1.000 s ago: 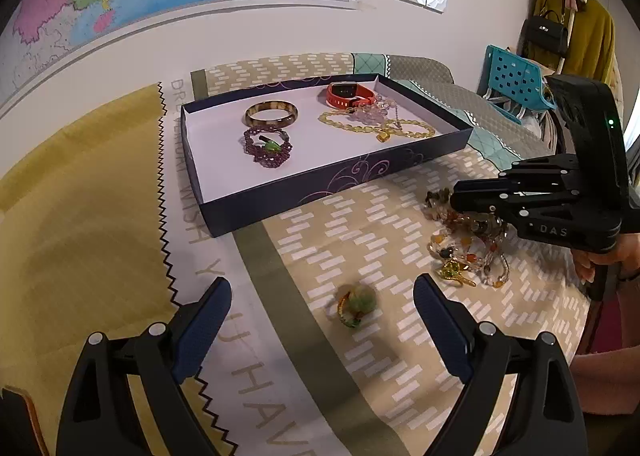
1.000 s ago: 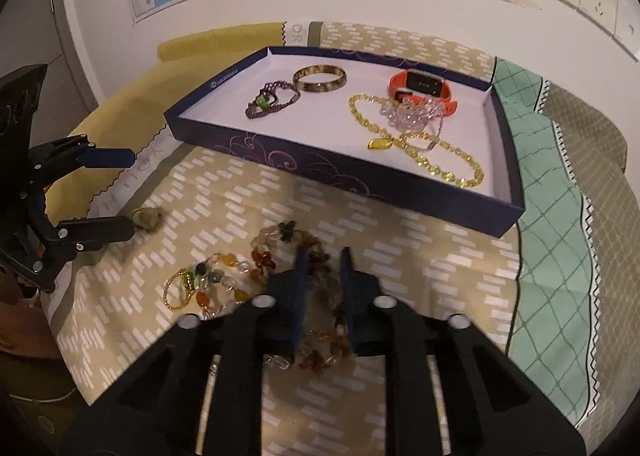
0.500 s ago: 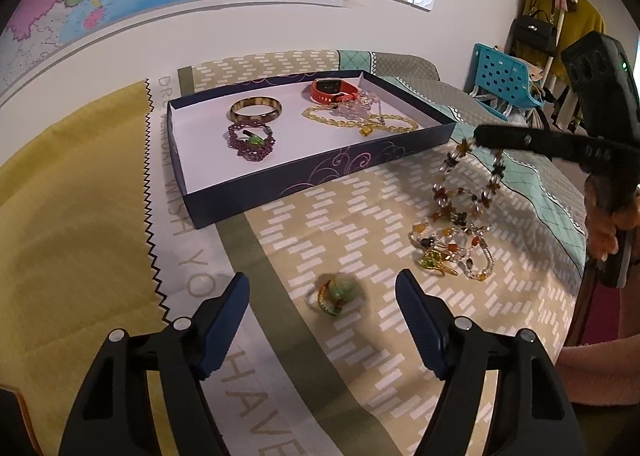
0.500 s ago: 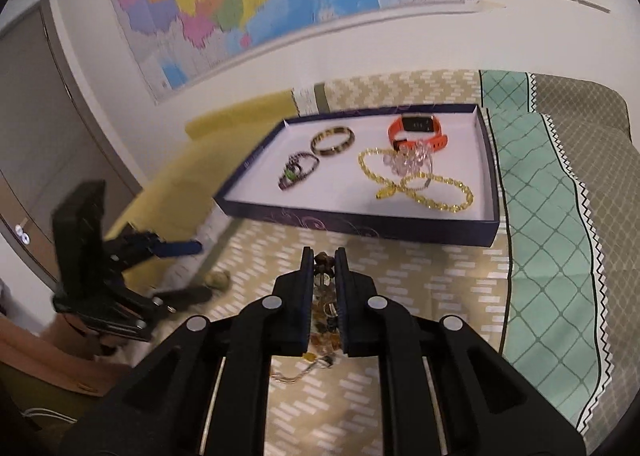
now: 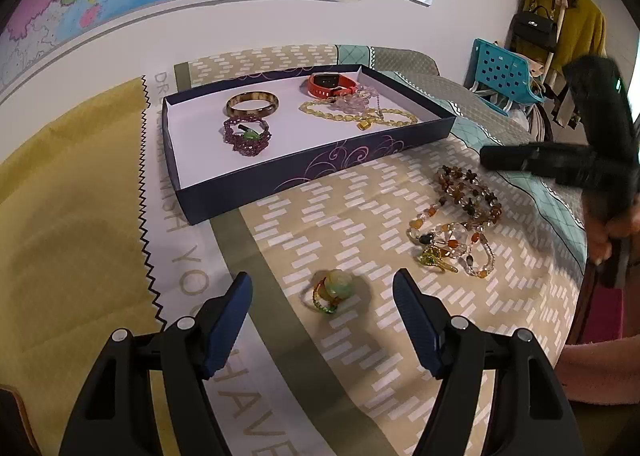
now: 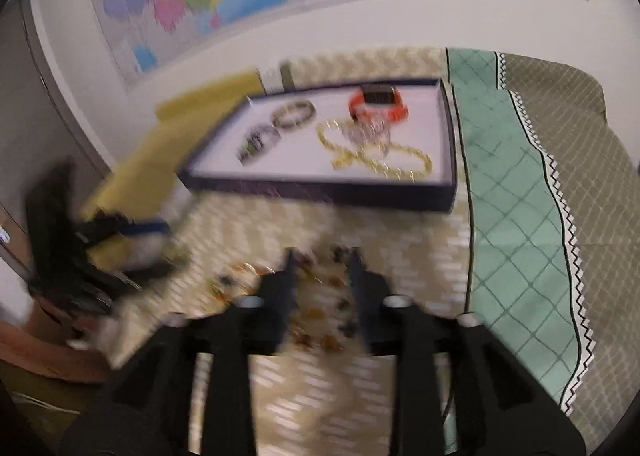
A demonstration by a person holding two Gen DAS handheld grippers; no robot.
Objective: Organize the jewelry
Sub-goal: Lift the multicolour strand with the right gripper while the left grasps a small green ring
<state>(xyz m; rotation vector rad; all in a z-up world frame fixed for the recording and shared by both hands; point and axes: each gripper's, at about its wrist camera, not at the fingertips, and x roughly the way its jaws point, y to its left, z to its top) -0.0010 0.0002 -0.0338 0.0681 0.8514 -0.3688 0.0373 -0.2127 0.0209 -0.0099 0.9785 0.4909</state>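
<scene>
A dark blue tray [image 5: 320,172] [image 6: 320,190] holds a brown bangle [image 5: 252,103], a purple bracelet [image 5: 246,135], an orange watch [image 5: 332,83] and a yellow bead necklace [image 5: 360,116]. A brown-and-amber bead necklace [image 5: 460,216] lies heaped on the cloth in front of the tray. A small green-and-orange ring piece [image 5: 332,290] lies between the fingers of my open left gripper [image 5: 322,300]. My right gripper [image 6: 322,276] is open above the bead heap [image 6: 320,296], blurred by motion, and holds nothing.
A patterned cloth [image 5: 360,356] covers the table, with a yellow part [image 5: 72,216] at left and a teal part [image 6: 512,216] at right. A map and wall sockets are behind. A blue chair [image 5: 500,76] and hanging clothes stand at far right.
My right gripper had lifted the bead necklace, then opened; the necklace now lies back on the cloth. The left gripper moved slightly closer to the ring piece.
</scene>
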